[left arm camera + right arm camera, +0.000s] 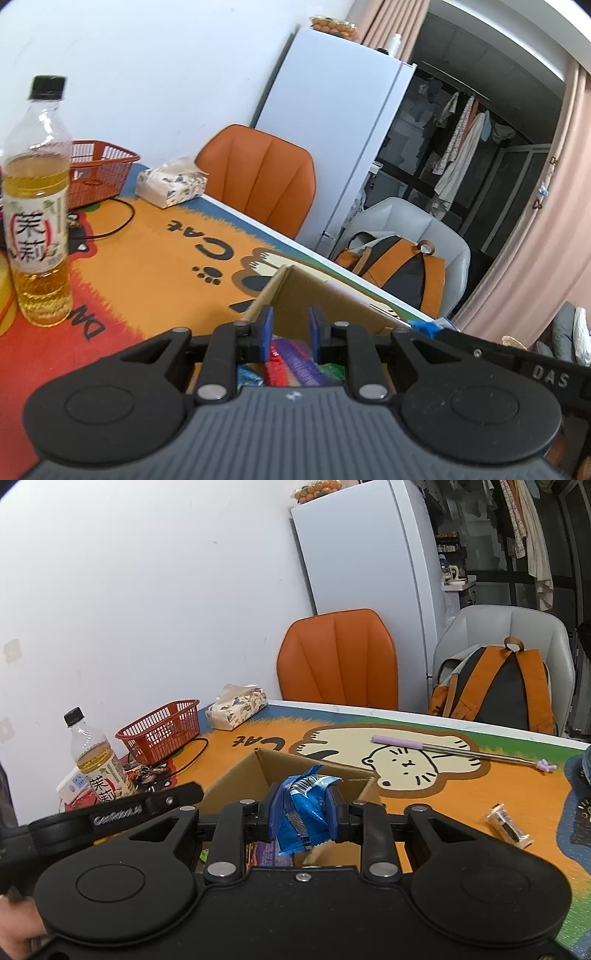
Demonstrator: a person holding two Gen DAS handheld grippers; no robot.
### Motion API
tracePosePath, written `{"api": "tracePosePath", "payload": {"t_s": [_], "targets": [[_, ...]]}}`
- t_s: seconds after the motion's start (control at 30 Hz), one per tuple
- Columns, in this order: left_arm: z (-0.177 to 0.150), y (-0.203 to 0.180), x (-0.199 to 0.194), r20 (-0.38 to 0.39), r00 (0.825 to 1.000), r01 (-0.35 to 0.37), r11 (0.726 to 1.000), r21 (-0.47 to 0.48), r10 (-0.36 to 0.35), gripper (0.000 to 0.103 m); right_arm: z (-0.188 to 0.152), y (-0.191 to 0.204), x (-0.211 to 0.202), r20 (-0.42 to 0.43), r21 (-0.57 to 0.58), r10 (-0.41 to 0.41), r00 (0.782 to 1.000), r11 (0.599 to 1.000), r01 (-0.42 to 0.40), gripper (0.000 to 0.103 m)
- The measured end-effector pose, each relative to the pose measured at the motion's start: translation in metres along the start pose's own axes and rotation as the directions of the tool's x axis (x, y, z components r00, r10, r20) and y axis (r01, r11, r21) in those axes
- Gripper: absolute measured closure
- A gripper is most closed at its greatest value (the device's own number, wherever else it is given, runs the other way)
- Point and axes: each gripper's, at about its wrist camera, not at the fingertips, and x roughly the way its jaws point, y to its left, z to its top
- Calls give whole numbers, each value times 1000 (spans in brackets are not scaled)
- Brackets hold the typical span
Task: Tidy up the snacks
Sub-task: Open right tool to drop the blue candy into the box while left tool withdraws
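Note:
An open cardboard box (236, 779) stands on the cat-print table mat (443, 797). My right gripper (303, 812) is shut on a blue snack packet (301, 812) and holds it over the box. My left gripper (290, 334) is open and empty over the same box (295, 291), its pads a small gap apart. Red, purple, blue and green snack packets (295, 363) lie inside the box below it. A small clear-wrapped dark snack (509, 825) lies on the mat to the right of the box.
A tea bottle (37, 206) stands at the left (99, 764). A red basket (160, 729), a tissue pack (238, 705), keys and a cable lie behind. A purple-handled telescopic stick (458, 753) lies at the right. An orange chair (338, 661) and a backpack (495, 686) stand beyond the table.

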Motion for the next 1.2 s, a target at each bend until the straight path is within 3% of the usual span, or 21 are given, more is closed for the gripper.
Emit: {"api": "tracePosePath", "payload": {"t_s": [0.23,0.33,0.37,0.47,0.57,0.83,0.97,1.2], "targets": [[1,13,-12,-4,1000,-18,1000,-16,18,82,3,7,17,-8,6,2,1000,1000,-2,77],[1,16,-13,-11,1000,-22,1000,-21,22,81,3,9,21,-1,11,12,1000,1000,-12,69],[0,16,-14,-13,1000,-24,999,-23,24,81,3,9,22,-6,11,7,1000,1000,-7,58],[-2,15,-17,-20,999,-25,999,-22,25,80,1,7,21,-11,13,-11,1000,1000,11,55],[-4,13,-18,-29,999,-25,999,-21,24,74,-2,0,15,-15,35,-13,1000,999,14,55],[-12,-4,-25,-40,999,-12,1000,9,12,39,-10,-24,-7,-15,85,-36,999,996,38,55],[-16,-16,-27,-52,999,0,1000,28,2,30,-15,-38,-19,-16,108,-54,998,993,56,55],[-22,-39,-26,-63,998,1,999,52,2,20,-22,-69,-41,-4,170,-88,996,982,87,28]]}}
